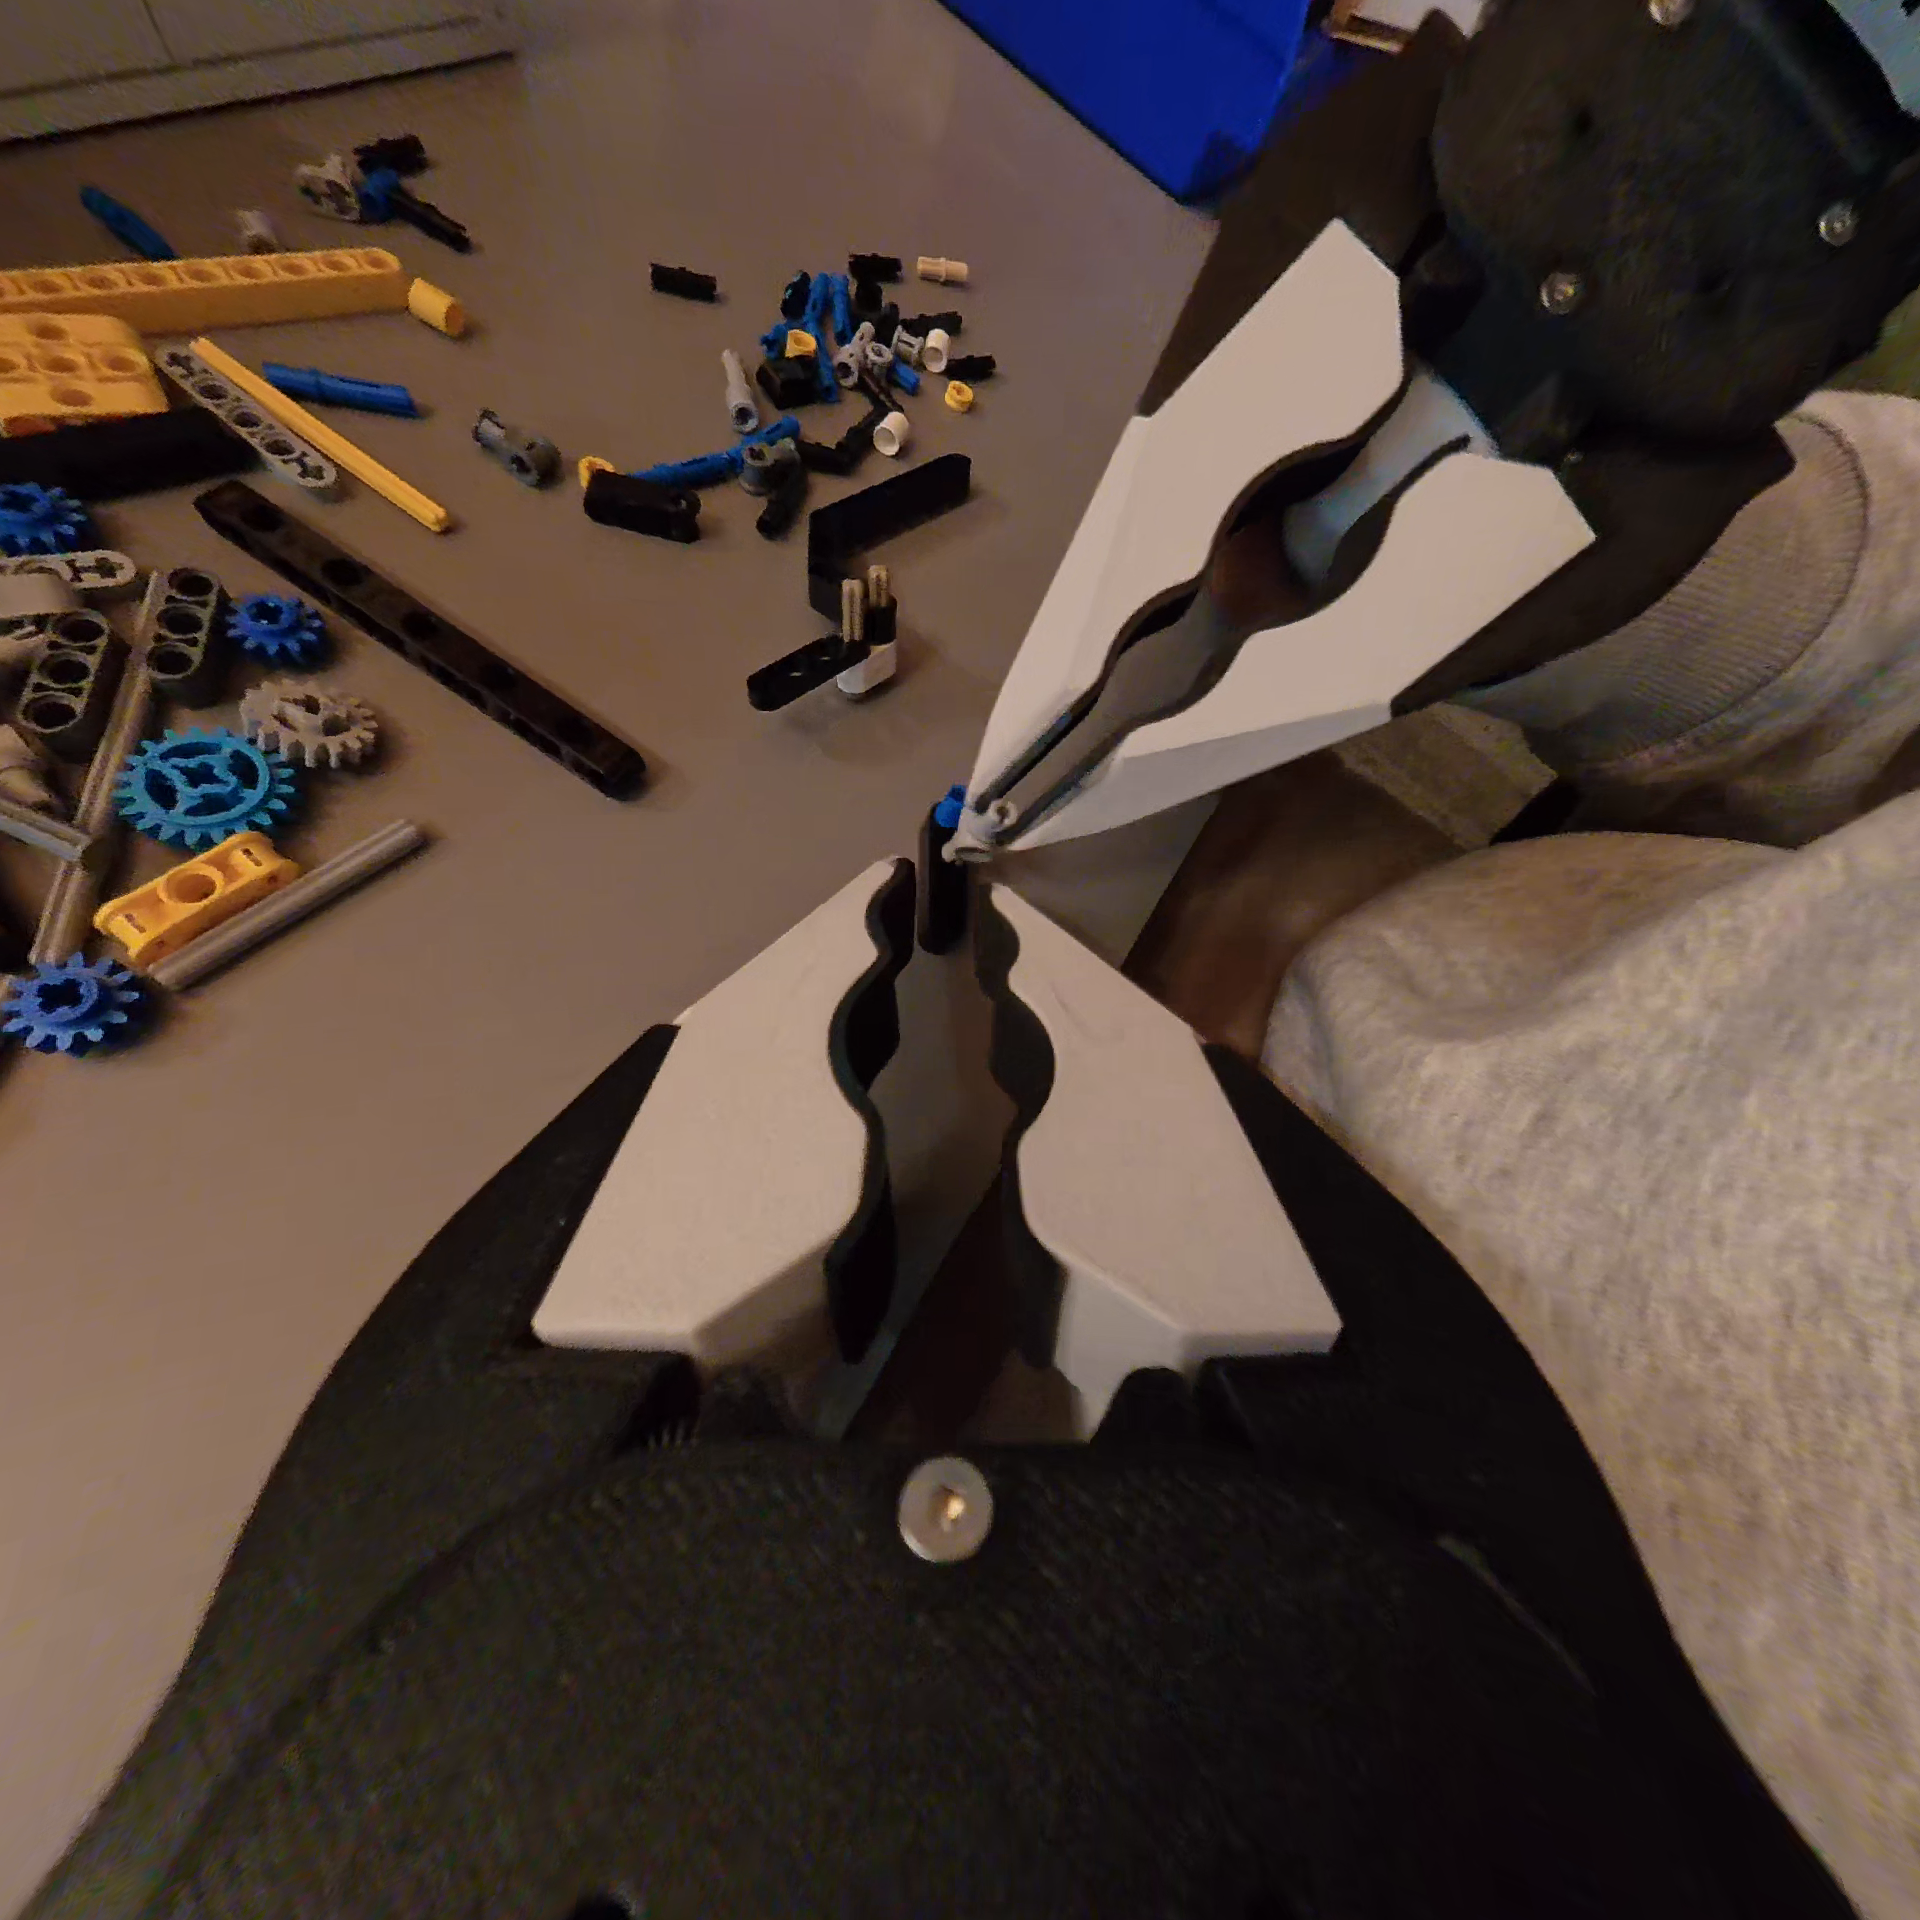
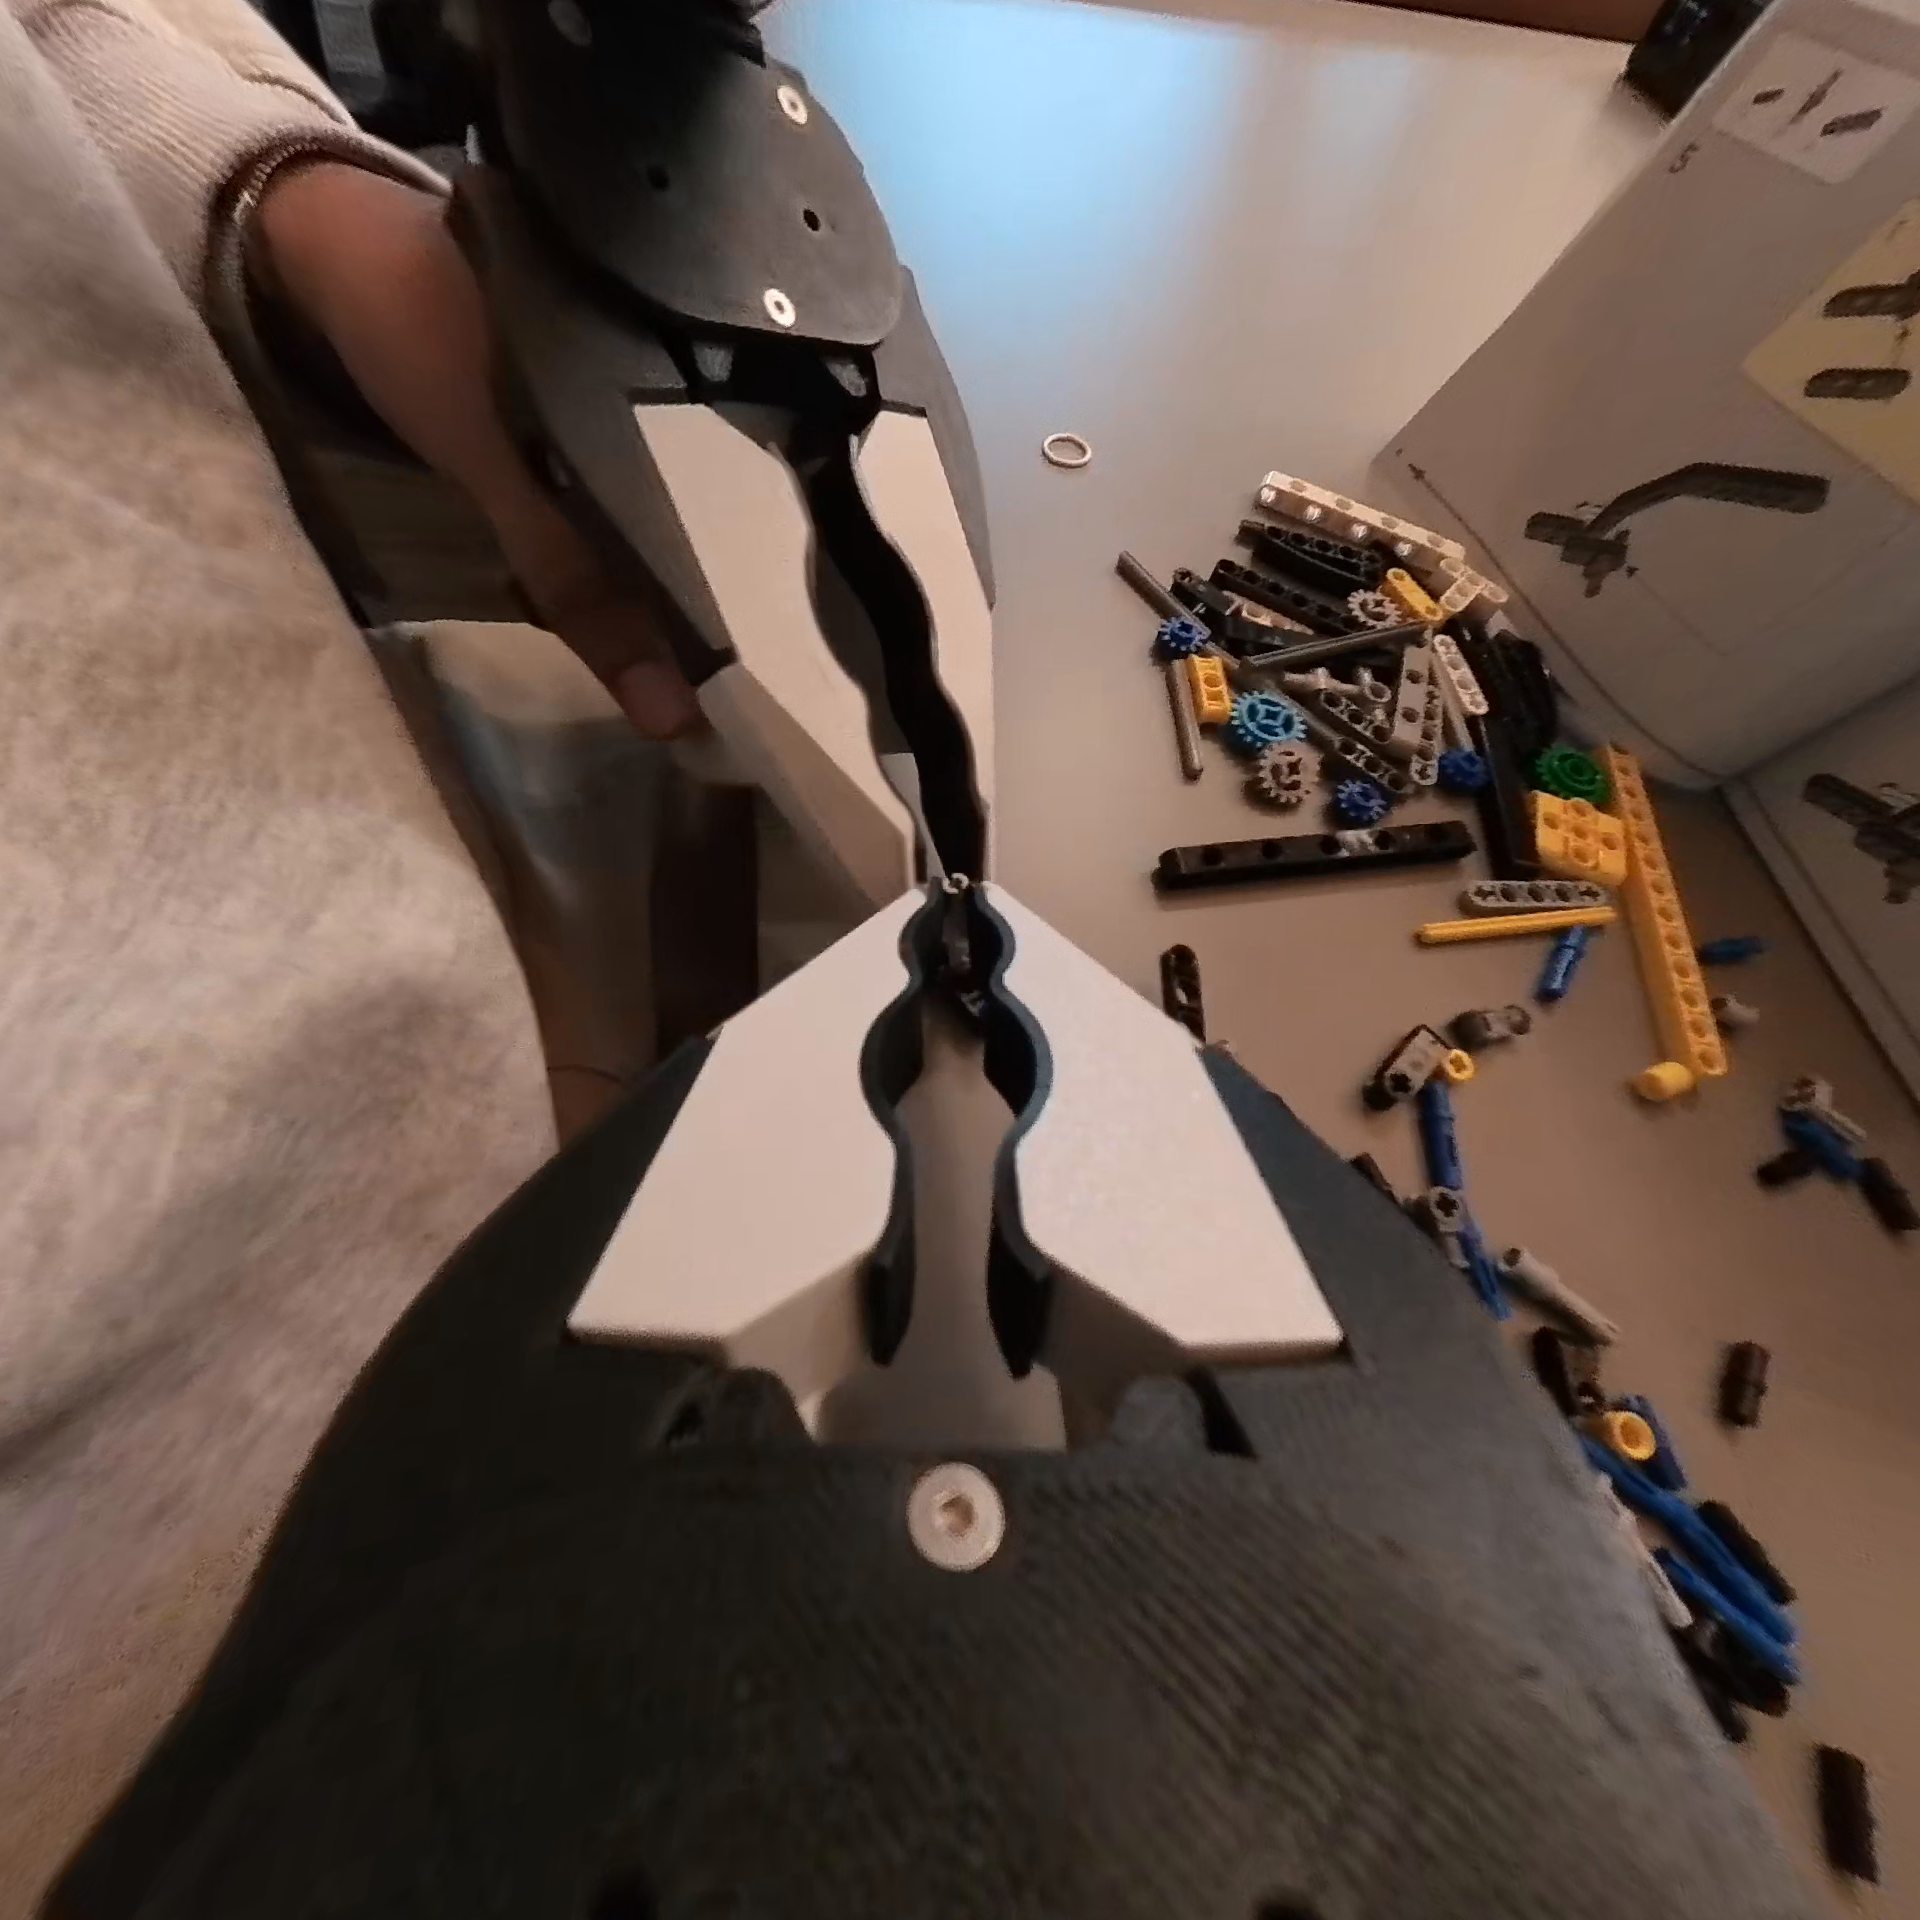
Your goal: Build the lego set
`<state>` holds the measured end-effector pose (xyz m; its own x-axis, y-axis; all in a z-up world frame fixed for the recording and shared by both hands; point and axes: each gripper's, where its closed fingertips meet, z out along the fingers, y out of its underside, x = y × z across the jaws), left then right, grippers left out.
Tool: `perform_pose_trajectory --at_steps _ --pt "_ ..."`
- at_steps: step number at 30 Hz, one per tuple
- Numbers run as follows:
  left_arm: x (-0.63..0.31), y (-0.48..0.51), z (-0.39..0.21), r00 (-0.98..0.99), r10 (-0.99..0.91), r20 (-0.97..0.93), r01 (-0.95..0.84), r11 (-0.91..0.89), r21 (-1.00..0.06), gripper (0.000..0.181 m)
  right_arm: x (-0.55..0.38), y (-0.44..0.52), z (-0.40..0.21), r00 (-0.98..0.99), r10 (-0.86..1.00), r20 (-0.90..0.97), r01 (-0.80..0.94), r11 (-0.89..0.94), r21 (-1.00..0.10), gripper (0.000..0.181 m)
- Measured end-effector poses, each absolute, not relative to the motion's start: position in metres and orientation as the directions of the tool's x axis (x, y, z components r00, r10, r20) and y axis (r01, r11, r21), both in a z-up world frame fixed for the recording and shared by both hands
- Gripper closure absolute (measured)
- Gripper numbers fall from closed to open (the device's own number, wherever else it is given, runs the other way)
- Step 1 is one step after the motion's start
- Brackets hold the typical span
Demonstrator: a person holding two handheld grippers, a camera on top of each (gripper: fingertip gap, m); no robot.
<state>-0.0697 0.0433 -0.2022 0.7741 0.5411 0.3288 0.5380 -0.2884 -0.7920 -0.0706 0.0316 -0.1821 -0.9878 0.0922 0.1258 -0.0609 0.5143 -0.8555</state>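
In the left wrist view my left gripper point(image 1: 940, 883) is shut on a small black connector point(image 1: 940, 904) that stands upright between its tips, with a blue pin point(image 1: 951, 805) on top. My right gripper point(image 1: 977, 831) comes in from the upper right, tip to tip with the left. It is shut on a small grey pin point(image 1: 975, 844) that touches the connector's top. In the right wrist view the right gripper point(image 2: 954, 906) meets the left gripper point(image 2: 951, 871) at the tips. The grey pin point(image 2: 956, 885) shows only as a speck there.
Loose parts lie on the grey table point(image 1: 623, 135): a yellow beam point(image 1: 208, 286), a long black beam point(image 1: 416, 634), blue gears point(image 1: 203, 784), a black L-shaped piece point(image 1: 883, 520). A blue box point(image 1: 1143, 73) stands far back. Printed sheets point(image 2: 1662, 468) lie beside the parts pile point(image 2: 1403, 675). A grey sleeve point(image 1: 1610, 1195) fills the right.
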Motion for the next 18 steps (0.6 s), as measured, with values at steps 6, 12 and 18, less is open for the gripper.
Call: perform_pose_trajectory --at_steps 6,12,18 --pt "-0.0697 0.0428 -0.1988 0.762 0.504 0.406 0.575 -0.238 -0.783 0.172 -0.0663 0.0325 -0.1766 -0.982 0.08 0.17 -0.11 0.487 -0.866 0.179" --pt "-0.0666 0.0454 -0.1992 0.772 0.492 0.402 0.574 -0.266 -0.775 0.164 -0.0677 0.036 -0.1747 -0.986 0.031 0.162 -0.128 0.47 -0.873 0.179" --pt "-0.0698 0.0465 -0.2024 0.768 0.514 0.382 0.577 -0.294 -0.762 0.167 -0.0692 0.0362 -0.1763 -0.992 -0.042 0.115 -0.122 0.47 -0.874 0.179"
